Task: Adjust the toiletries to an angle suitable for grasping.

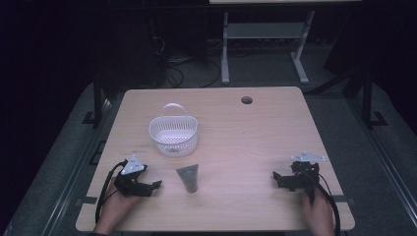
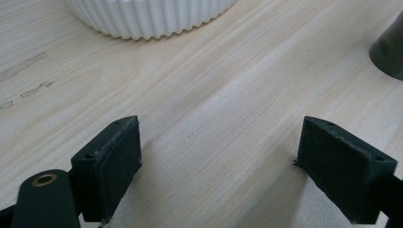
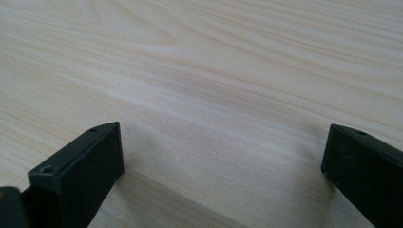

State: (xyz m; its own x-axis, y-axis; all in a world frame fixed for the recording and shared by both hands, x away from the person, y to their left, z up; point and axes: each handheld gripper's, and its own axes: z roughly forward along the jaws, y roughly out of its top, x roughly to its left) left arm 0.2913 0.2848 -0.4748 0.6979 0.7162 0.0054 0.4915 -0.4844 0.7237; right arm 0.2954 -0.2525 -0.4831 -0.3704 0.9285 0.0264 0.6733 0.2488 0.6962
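1. The left gripper rests low on the wooden table near its front edge, held in the person's left hand. Its jaws stand wide apart with nothing between them; in the left gripper view only bare wood lies in the gap.
2. The right gripper sits near the table's front right corner, held in the person's right hand. Its jaws are likewise spread and empty; the right gripper view shows plain wood grain between them.
3. The two grippers are well apart, their jaws pointing inward toward each other across the front of the table.
4. A dark grey squeeze tube lies flat on the table just to the right of the left gripper's jaw tips, touched by neither gripper. Its wide crimped end points away from the person. In the left gripper view the tube shows as a dark rounded shape ahead and to the right.
5. Beyond the left gripper and the tube stands a white slatted plastic basket with an arched handle; its ribbed wall rises ahead in the left gripper view.
6. Farther still, a round cable hole sits near the table's far edge.
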